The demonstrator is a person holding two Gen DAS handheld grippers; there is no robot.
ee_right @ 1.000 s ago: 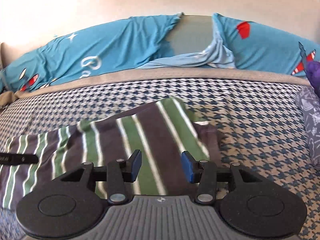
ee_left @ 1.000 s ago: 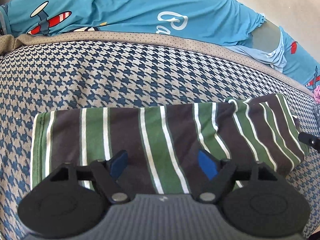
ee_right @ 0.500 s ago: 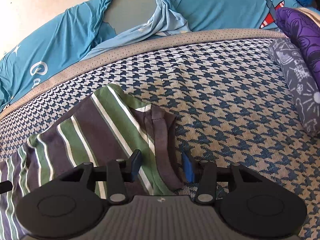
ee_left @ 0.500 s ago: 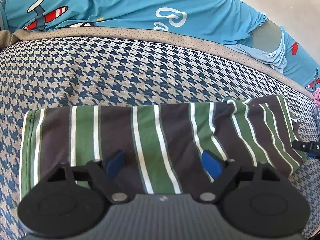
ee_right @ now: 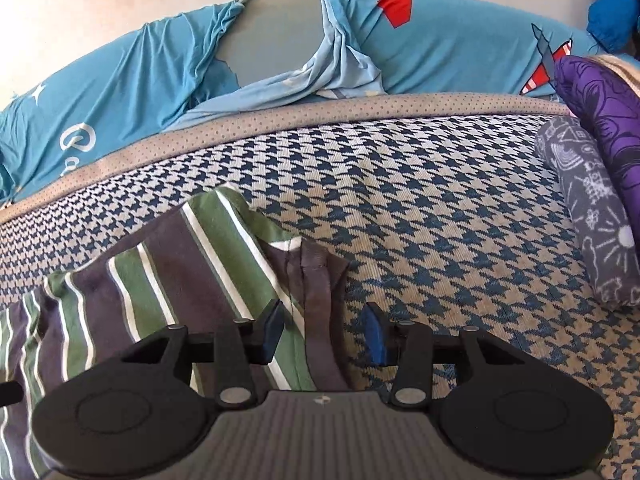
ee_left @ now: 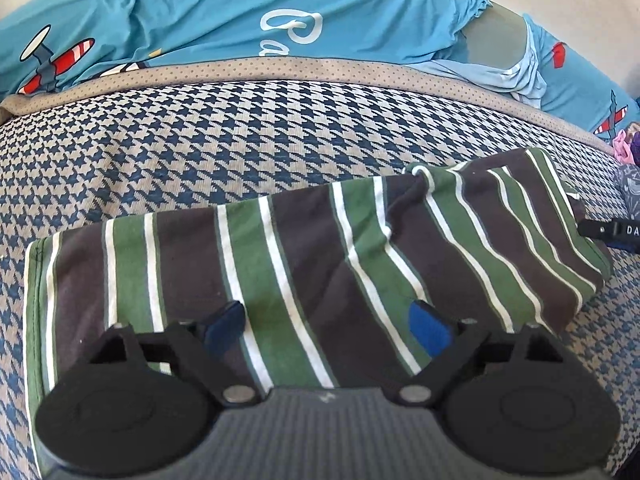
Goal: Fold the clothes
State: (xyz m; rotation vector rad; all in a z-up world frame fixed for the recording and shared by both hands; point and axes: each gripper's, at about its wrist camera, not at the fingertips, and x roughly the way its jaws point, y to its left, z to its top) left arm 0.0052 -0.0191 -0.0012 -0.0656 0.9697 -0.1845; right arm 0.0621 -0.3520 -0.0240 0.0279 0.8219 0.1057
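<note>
A folded garment with green, dark brown and white stripes lies as a long band on the houndstooth cover. My left gripper hovers over the band's near edge. Its jaws are opening, and the cloth lies under the gap without the blue pads pressing it. My right gripper stands open at the garment's right end. The dark hem lies between its fingers and the right pad is over bare cover. One black fingertip of the right gripper shows at the band's right end in the left wrist view.
Blue bedding with red airplane prints is bunched along the back behind a beige dotted border. A grey patterned roll and a purple cloth lie at the right. Bare houndstooth cover stretches between them and the garment.
The left jaws have spread wider over the striped band. The right gripper has shifted from over the garment's middle to its right hem edge, then held still.
</note>
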